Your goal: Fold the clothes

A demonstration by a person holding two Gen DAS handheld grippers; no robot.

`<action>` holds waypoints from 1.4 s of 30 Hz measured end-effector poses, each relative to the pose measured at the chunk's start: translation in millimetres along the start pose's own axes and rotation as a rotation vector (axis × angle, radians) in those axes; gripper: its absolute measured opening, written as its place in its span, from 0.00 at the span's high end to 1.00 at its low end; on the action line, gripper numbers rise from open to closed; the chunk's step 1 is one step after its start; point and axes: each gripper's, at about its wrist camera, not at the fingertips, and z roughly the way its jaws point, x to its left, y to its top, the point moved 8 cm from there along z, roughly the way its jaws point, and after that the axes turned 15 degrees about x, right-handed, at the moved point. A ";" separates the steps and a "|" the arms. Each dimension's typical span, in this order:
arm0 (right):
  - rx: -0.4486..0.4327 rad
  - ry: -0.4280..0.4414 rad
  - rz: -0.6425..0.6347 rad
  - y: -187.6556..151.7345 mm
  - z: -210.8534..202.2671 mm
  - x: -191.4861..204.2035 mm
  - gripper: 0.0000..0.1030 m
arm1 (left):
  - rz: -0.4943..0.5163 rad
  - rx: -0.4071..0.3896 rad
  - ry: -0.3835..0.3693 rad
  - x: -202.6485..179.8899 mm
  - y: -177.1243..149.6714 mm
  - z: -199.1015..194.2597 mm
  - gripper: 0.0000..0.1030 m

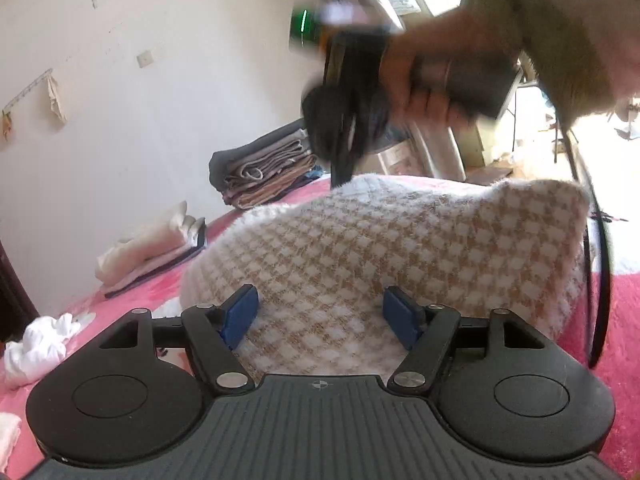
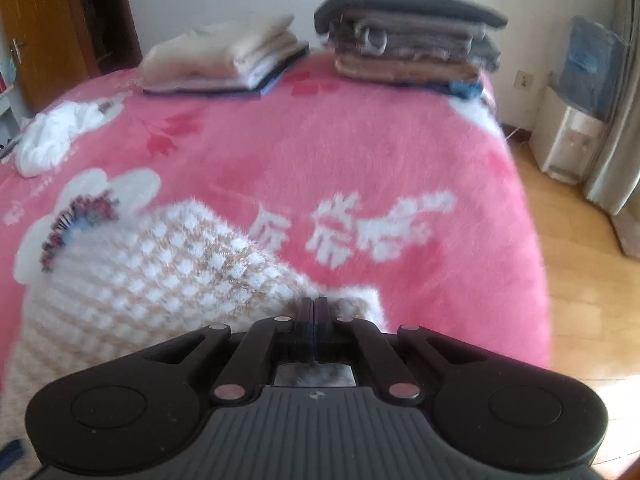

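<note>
The right gripper (image 2: 315, 312) has its jaws pinched together on an edge of the fluffy white-and-tan checked knit garment (image 1: 380, 256), lifting that edge so the cloth hangs as a raised sheet, presumably to carry it over into a fold; the left gripper (image 1: 320, 316) stands wide, its blue pads (image 1: 240, 312) to either side of the lower part of the garment just ahead of it, holding nothing, seemingly poised to take the lower edge. Beneath both lies a plush pink blanket with white flowers and lettering (image 2: 360, 152); far ahead of the right gripper sit a folded cream pile (image 2: 224, 56) and, to its right, a taller dark grey and brown folded stack (image 2: 408, 36); a crumpled white cloth (image 2: 52, 140) lies off to the left; beyond, a plain white wall (image 1: 120, 80), a wooden floor (image 2: 580, 260) and a white water dispenser (image 2: 568, 136) to the right.
</note>
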 end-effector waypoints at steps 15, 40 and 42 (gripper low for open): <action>0.032 -0.077 -0.107 -77.3 -47.5 14.2 1.00 | -0.023 0.022 -0.113 18.5 7.9 -37.2 0.30; 0.215 -0.013 -0.321 -179.8 -26.9 75.1 1.00 | 0.149 0.114 -0.285 8.4 -37.3 -53.7 0.57; 0.220 -0.007 -0.312 -179.8 -25.5 73.1 1.00 | 0.210 0.098 -0.238 4.6 -40.5 -59.5 0.53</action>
